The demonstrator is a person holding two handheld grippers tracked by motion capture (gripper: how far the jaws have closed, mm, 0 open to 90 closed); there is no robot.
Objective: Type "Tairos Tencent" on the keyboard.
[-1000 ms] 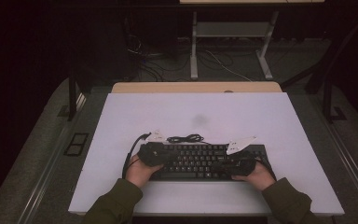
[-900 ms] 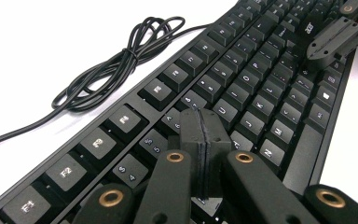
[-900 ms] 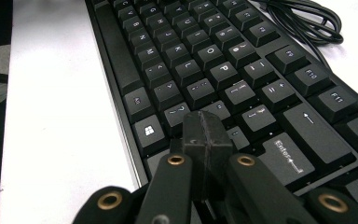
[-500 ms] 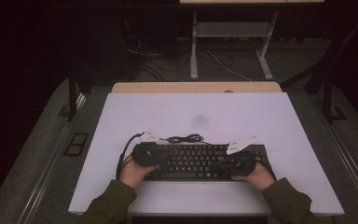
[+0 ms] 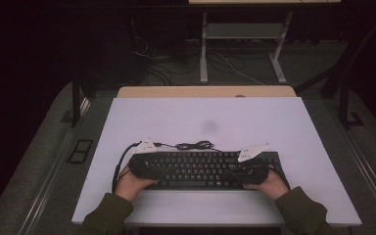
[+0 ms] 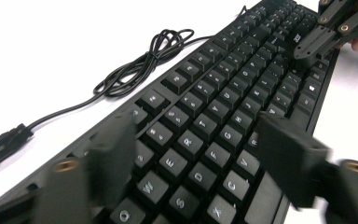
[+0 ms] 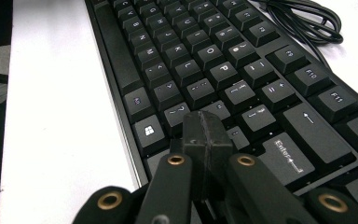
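High view: my keyboard (image 5: 203, 169) lies across the near part of the white table (image 5: 205, 120), its cable (image 5: 194, 145) coiled just behind it. My left tongs (image 5: 144, 166) sit over the left end of the keys, my right tongs (image 5: 247, 174) over the right end.

Left tongs view: my left tongs (image 6: 196, 154) stand apart, one black jaw on each side of the letter keys, gripping nothing. My right tongs (image 6: 307, 49) show far off, tip down on the keys.

Right tongs view: my right tongs (image 7: 205, 135) are pressed together, tip low among the keys near Enter; I cannot tell if it touches one.

Step in hand: I judge I am pressing keys with the right tip while the left waits.

Next move: a short, straight dab on one key, without clipping its neighbours.

Edges and room: the front edge of the table is near my hands; wide bare table lies behind, the cable being the one snag there.
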